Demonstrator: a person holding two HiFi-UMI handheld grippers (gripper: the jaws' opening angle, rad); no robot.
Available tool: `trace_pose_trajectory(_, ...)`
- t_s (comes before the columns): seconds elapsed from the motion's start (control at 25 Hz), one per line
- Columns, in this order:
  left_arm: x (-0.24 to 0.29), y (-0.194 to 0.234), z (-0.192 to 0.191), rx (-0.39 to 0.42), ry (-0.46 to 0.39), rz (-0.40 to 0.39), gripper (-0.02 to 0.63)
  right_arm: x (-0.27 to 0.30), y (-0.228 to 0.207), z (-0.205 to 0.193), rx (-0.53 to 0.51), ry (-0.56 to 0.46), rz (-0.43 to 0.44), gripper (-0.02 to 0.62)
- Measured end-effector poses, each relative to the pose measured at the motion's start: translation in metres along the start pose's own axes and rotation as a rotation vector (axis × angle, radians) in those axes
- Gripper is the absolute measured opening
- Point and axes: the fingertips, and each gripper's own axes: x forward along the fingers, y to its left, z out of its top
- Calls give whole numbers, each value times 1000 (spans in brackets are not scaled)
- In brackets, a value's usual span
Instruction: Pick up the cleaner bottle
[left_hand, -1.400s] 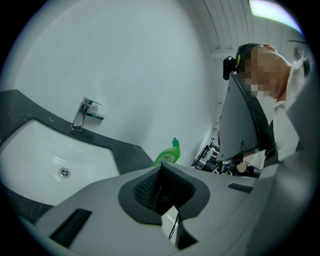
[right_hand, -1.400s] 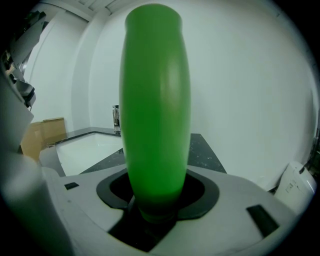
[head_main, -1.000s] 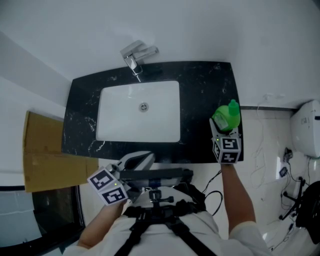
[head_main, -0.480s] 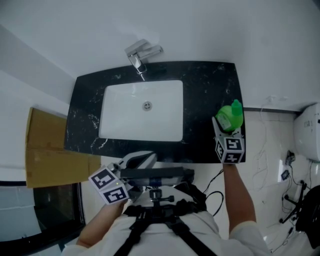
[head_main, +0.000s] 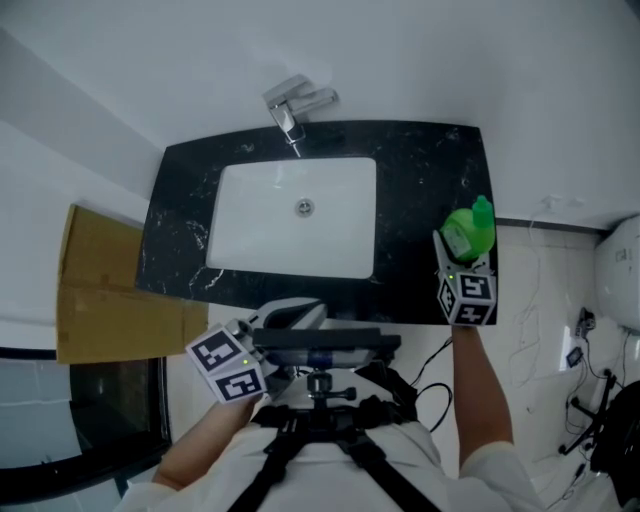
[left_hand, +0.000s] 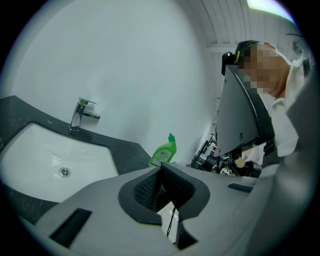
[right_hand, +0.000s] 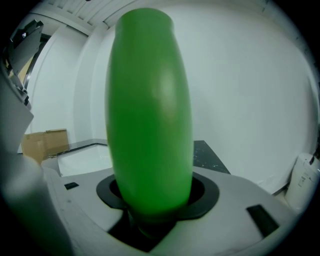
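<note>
The green cleaner bottle (head_main: 468, 232) stands at the right end of the black counter (head_main: 420, 175), close to its front corner. My right gripper (head_main: 461, 256) is shut on the bottle's lower body. In the right gripper view the bottle (right_hand: 150, 110) fills the middle and sits between the jaws of the right gripper (right_hand: 152, 202). My left gripper (head_main: 292, 316) hangs below the counter's front edge, near the person's body. In its own view the left gripper (left_hand: 160, 186) has its pads pressed together with nothing between them, and the bottle (left_hand: 164, 152) shows far off.
A white sink (head_main: 295, 220) is set into the counter, with a chrome faucet (head_main: 296, 108) behind it. A cardboard box (head_main: 100, 290) lies left of the counter. A white fixture (head_main: 620, 275) and cables on the floor are at the right.
The whole head view has drifted slightly right. The right gripper stays shut on the bottle at the same spot on the counter. The left gripper has hardly moved.
</note>
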Motion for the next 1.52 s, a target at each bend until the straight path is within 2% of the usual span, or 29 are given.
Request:
trace_pose_trajectory(0.72, -10, -8, -9, 12, 19, 14, -3, -1, 2, 3, 16, -37, 33, 222)
trace_pose_trajectory(1.52, -15, -9, -10, 13, 12, 11, -3, 2, 0, 5, 14, -37, 24, 222)
